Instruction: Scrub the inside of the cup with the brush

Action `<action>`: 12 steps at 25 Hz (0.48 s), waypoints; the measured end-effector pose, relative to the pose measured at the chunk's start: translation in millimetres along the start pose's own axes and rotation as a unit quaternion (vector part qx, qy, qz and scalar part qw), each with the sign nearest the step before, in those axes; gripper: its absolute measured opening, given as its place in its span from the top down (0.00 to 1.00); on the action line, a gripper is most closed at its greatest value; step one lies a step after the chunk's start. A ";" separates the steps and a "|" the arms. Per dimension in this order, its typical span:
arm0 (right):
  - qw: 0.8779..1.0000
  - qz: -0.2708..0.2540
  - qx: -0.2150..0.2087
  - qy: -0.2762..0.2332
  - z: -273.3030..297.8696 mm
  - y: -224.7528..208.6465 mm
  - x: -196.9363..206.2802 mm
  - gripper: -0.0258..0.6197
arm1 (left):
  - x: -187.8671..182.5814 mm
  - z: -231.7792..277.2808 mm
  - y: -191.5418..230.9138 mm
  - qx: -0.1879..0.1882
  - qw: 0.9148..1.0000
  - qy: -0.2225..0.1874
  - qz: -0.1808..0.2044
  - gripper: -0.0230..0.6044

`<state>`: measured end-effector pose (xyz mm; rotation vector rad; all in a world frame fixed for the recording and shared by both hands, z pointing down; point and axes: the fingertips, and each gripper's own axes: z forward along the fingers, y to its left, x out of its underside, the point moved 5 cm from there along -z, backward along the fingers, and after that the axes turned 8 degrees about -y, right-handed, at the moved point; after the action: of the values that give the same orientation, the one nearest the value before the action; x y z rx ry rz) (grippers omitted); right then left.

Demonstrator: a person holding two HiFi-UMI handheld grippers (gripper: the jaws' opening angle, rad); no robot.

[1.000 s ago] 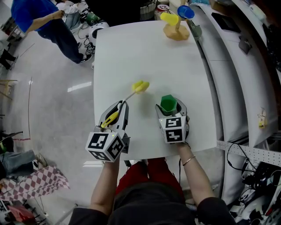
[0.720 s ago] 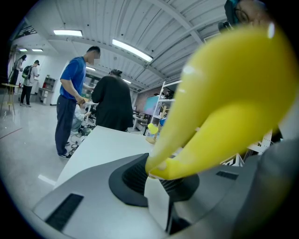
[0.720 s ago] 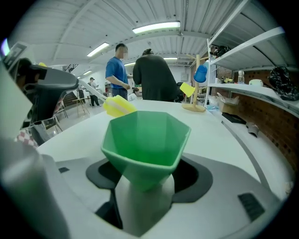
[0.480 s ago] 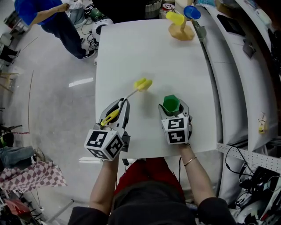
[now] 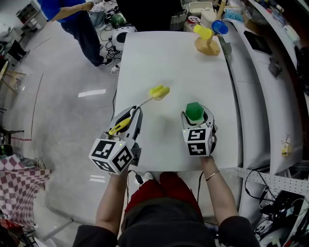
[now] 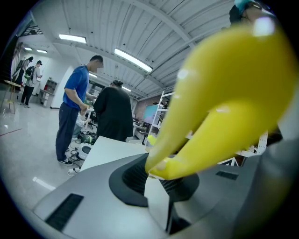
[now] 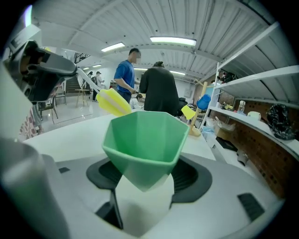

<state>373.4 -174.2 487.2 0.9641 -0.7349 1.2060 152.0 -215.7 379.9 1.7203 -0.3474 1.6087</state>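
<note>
A green faceted cup (image 5: 194, 111) sits between the jaws of my right gripper (image 5: 196, 117), mouth up and clear of the white table (image 5: 169, 58). Those jaws have just been closing and now press on the cup (image 7: 145, 140). My left gripper (image 5: 129, 118) is shut on the yellow handle (image 6: 224, 107) of the brush. A thin white stem runs from the handle to the brush's yellow head (image 5: 159, 91), which hangs over the table, left of and beyond the cup. In the right gripper view the brush head (image 7: 113, 102) shows to the upper left of the cup's rim.
A wooden stand (image 5: 208, 47) with a yellow cup (image 5: 203, 32) and a blue cup (image 5: 219, 26) is at the table's far right corner. A shelf counter (image 5: 270, 72) runs along the right. A person in blue (image 5: 72, 14) stands beyond the far left corner.
Both grippers have risen a little, the right one lifting the green cup off the table and the left one carrying the brush. The right wrist has rolled slightly.
</note>
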 end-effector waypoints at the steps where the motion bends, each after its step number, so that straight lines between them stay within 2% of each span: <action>1: 1.000 -0.006 0.001 -0.004 -1.5 2.0 -4.7 0.48 | -3.8 -4.6 0.0 0.001 1.000 -0.004 0.002 0.89; 7: 0.998 -0.049 0.000 -0.038 -1.3 22.5 -43.3 0.48 | -31.8 -31.8 4.9 -0.001 0.999 -0.039 0.016 0.89; 12: 0.995 -0.072 -0.025 -0.063 -33.1 58.8 -44.8 0.48 | -33.7 -89.4 -11.1 -0.019 0.997 -0.064 0.030 0.89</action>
<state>305.2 -159.1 446.2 1.0400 -0.7770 1.0036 87.0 -157.9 338.8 1.8032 -0.4932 1.5284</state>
